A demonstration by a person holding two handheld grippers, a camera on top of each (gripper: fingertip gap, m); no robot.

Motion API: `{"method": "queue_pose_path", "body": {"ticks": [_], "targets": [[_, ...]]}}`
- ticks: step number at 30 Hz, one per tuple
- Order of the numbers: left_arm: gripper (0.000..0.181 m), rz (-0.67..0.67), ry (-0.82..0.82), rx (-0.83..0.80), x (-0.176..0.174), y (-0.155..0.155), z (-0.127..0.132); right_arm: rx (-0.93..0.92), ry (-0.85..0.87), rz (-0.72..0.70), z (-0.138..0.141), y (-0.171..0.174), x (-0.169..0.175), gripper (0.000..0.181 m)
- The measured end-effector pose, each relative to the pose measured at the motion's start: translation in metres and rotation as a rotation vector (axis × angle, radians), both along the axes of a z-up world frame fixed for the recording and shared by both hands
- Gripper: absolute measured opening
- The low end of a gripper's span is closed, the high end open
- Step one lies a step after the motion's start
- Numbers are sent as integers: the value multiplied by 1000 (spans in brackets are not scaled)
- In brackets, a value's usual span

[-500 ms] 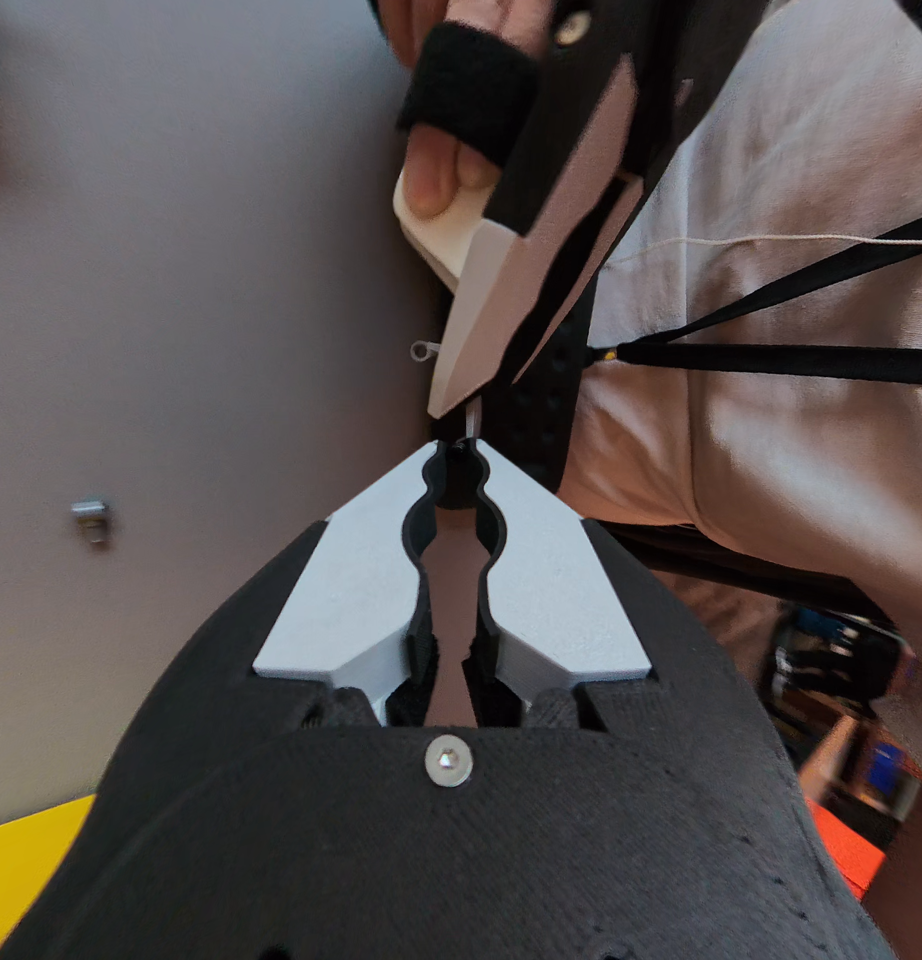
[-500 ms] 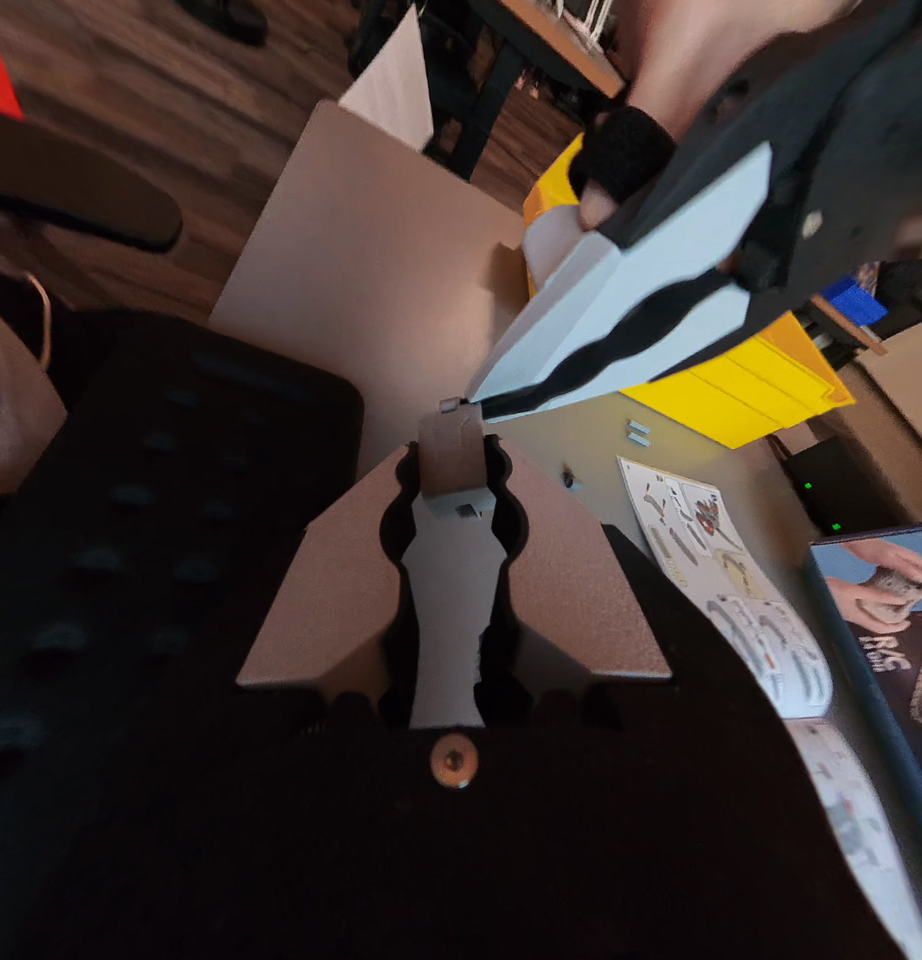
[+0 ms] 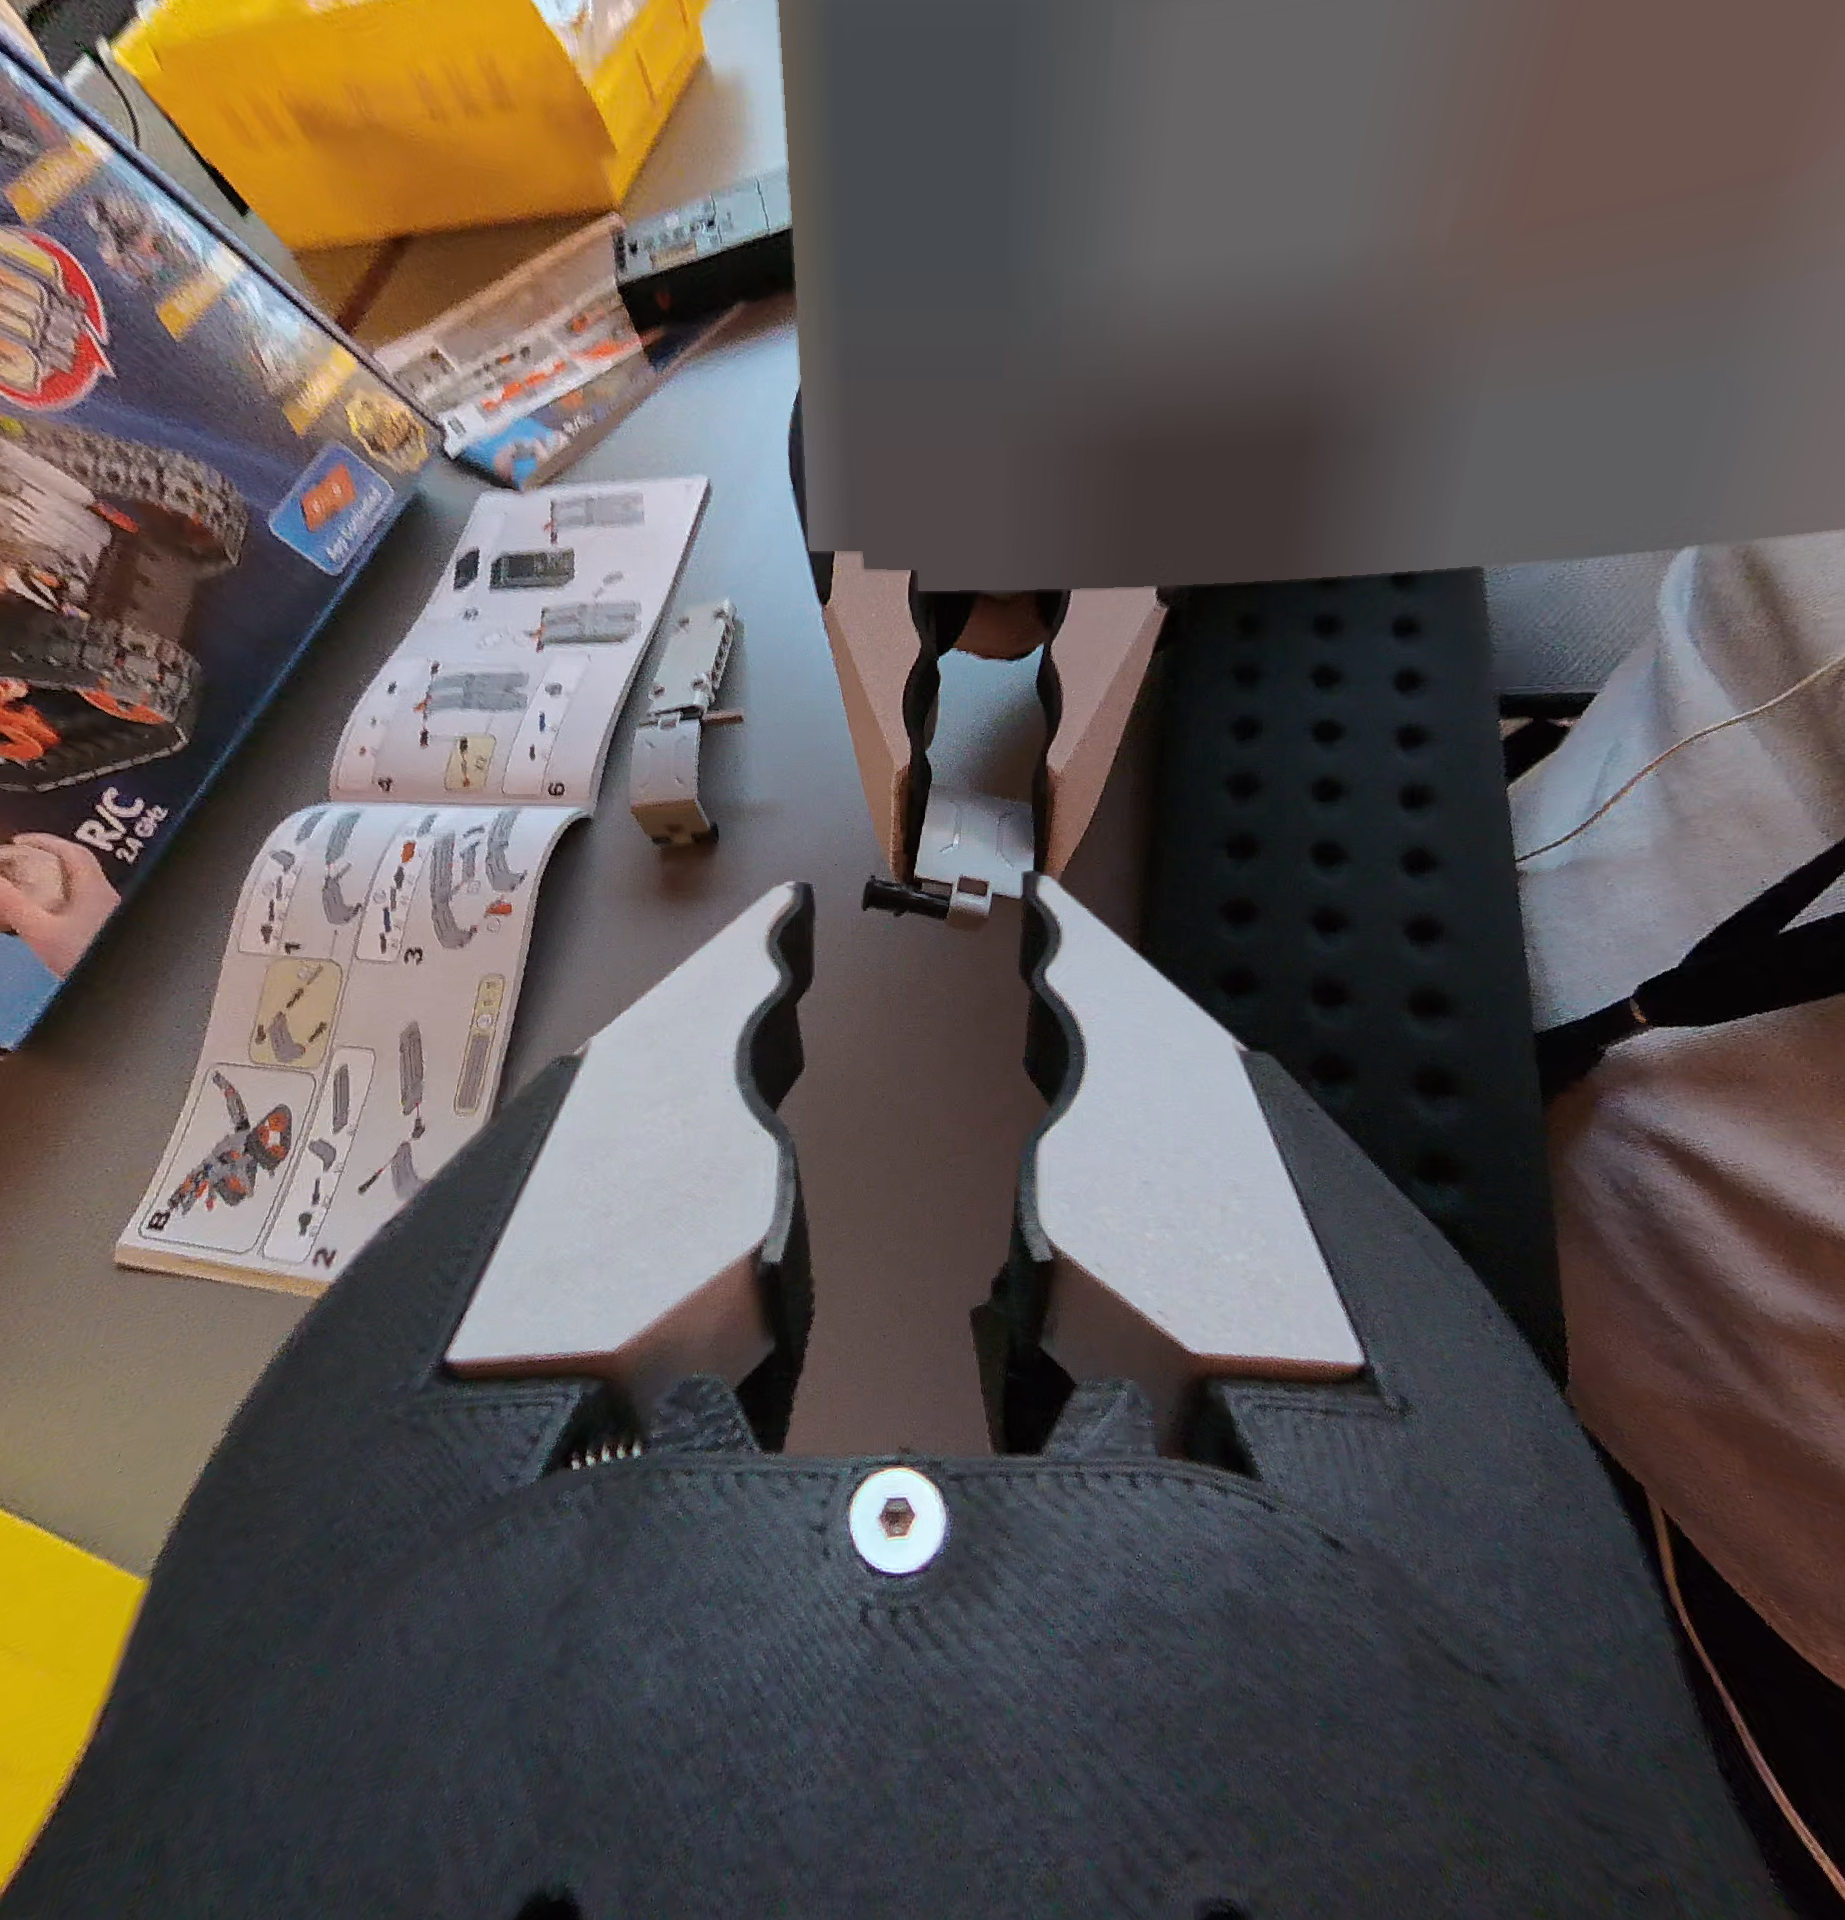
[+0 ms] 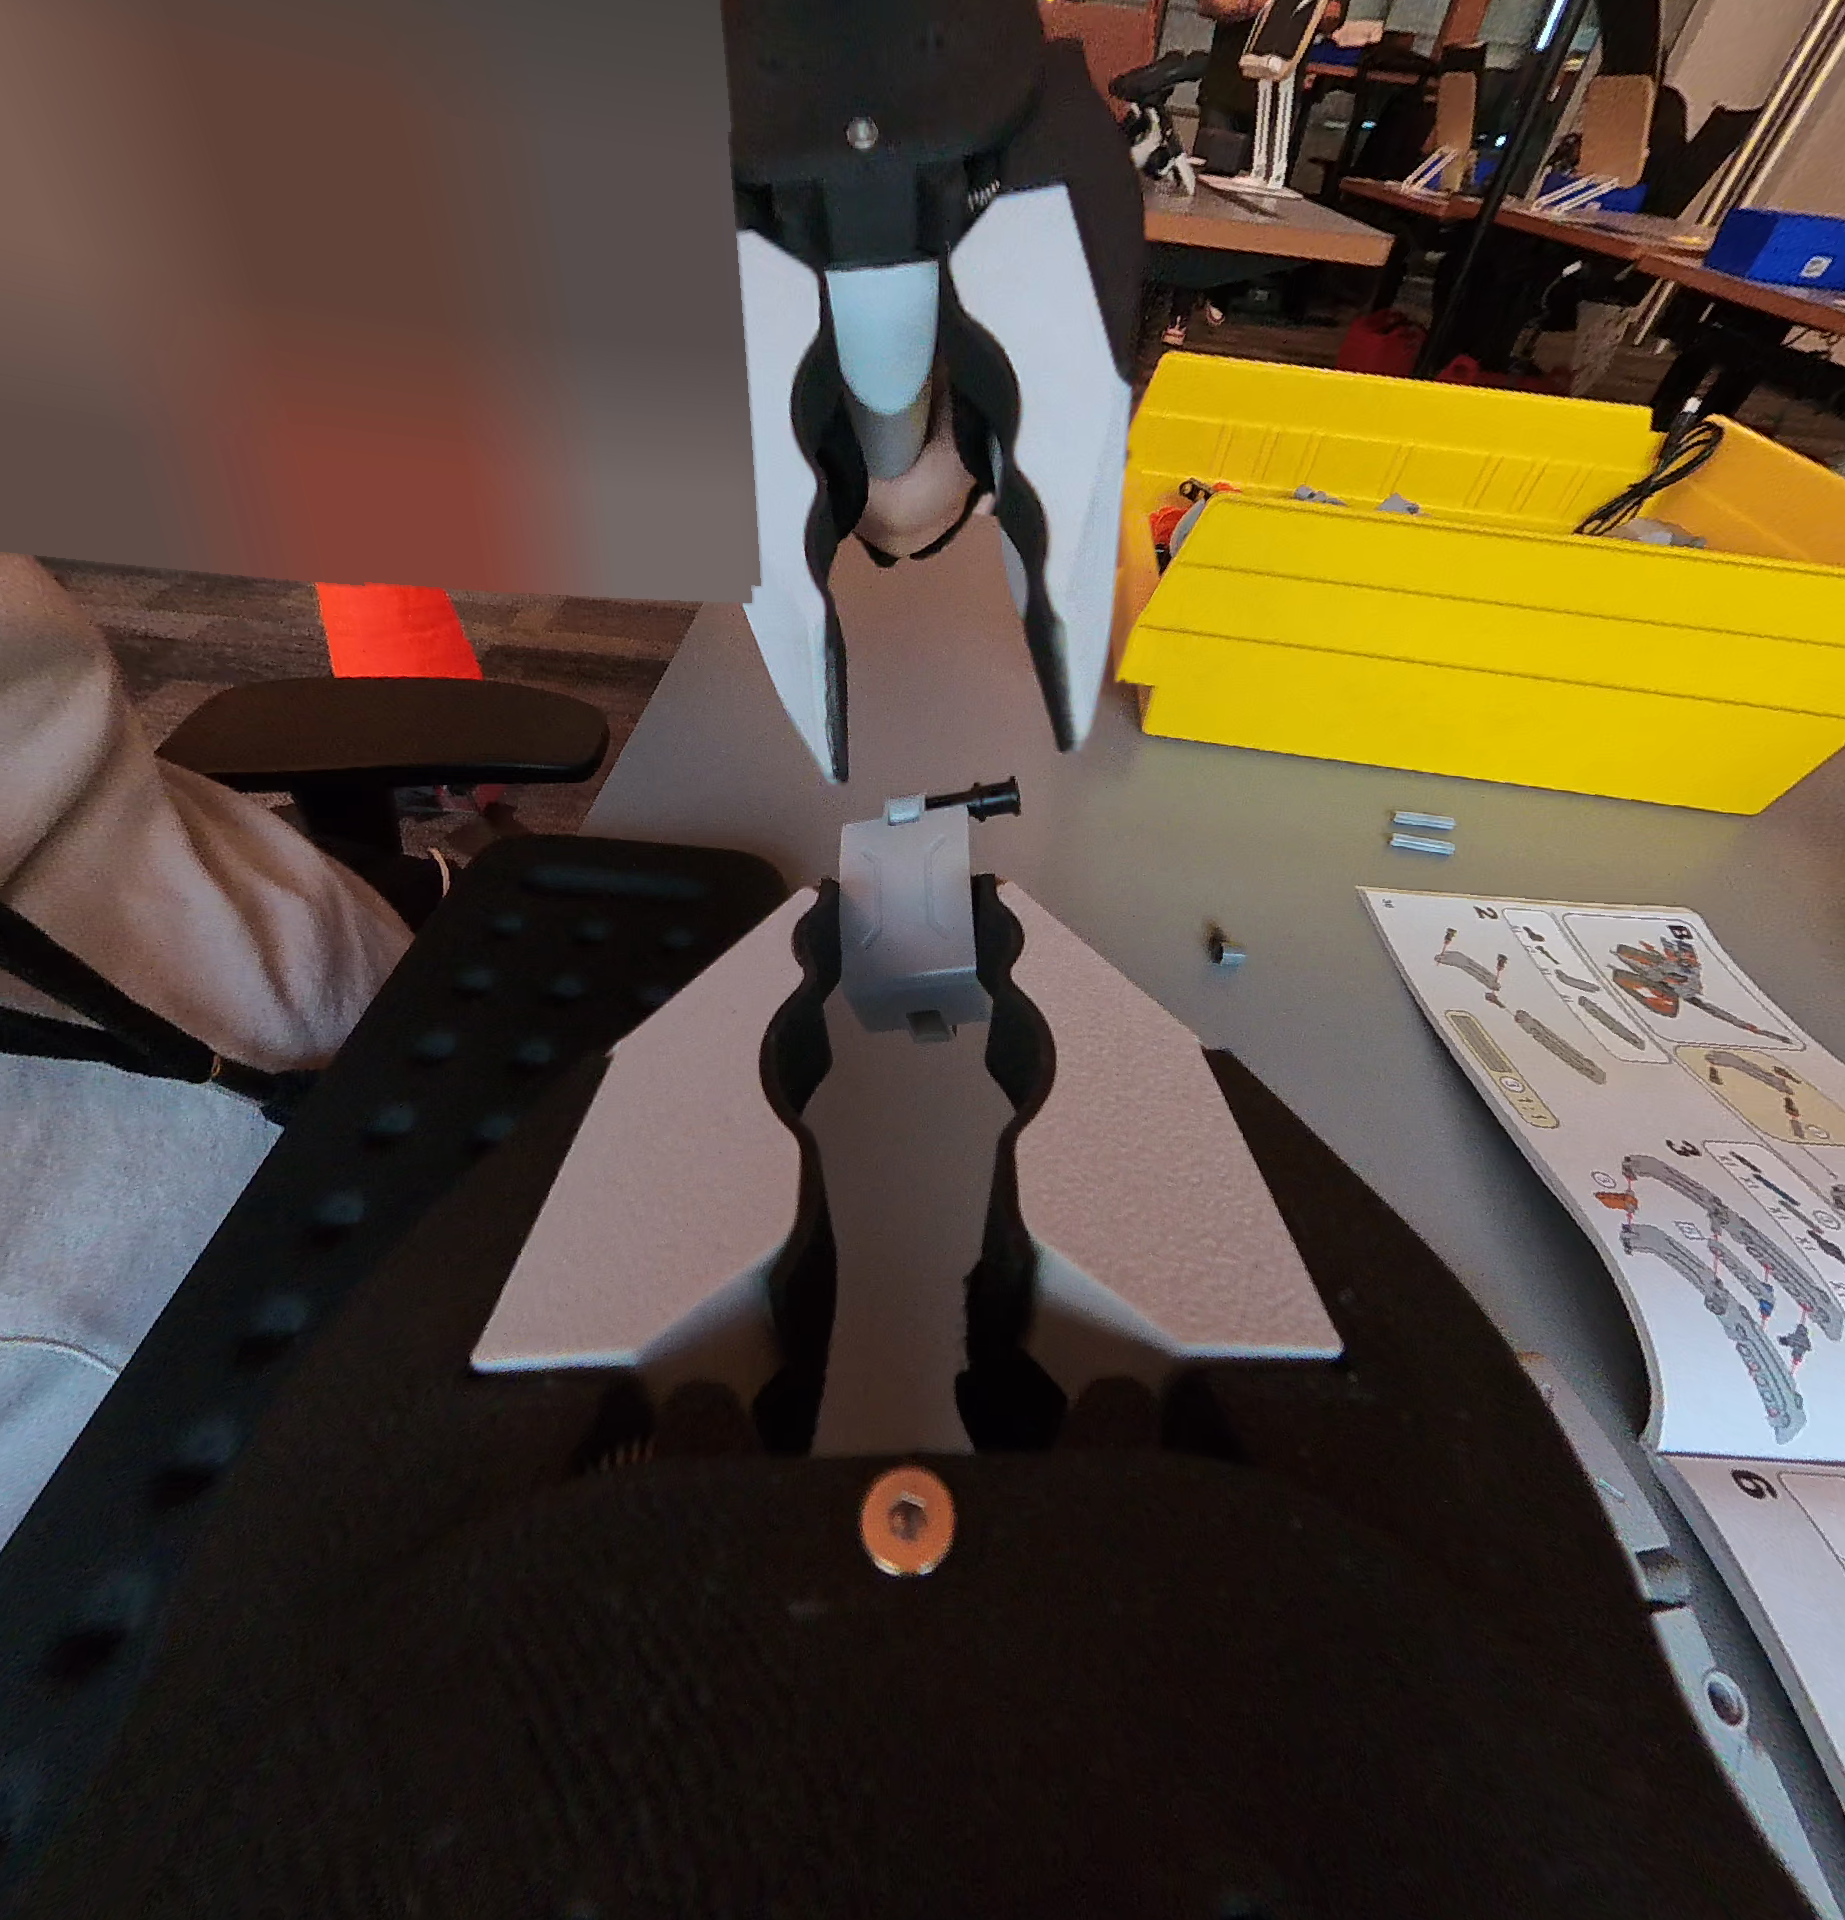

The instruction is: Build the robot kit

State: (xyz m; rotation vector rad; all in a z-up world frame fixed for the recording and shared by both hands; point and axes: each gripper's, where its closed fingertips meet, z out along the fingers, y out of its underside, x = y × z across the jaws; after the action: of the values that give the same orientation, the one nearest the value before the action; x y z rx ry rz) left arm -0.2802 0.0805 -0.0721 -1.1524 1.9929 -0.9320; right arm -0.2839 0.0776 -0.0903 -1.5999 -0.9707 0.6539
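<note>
pinching a grey panel piece (image 4: 905, 935) with black pin (image 4: 985, 801), right gripper (image 4: 910, 914) faces left gripper (image 3: 913, 906), jaws spread.

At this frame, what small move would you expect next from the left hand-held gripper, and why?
Probably a short advance to close on the black pin. The left hand-held gripper is open and empty just short of it, while the right hand-held gripper clamps the grey block, from whose top clip the pin juts sideways.
</note>
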Motion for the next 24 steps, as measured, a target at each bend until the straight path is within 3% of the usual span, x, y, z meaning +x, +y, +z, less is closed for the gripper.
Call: {"method": "queue_pose_path", "body": {"ticks": [5, 10, 24], "targets": [[43, -47, 46, 20, -3, -9, -9, 1, 28, 37, 6, -5, -1, 25], [32, -73, 39, 71, 0, -14, -9, -5, -5, 56, 1, -7, -1, 25], [31, 6, 39, 82, 7, -7, -15, -71, 117, 53, 10, -4, 4, 25]]}}
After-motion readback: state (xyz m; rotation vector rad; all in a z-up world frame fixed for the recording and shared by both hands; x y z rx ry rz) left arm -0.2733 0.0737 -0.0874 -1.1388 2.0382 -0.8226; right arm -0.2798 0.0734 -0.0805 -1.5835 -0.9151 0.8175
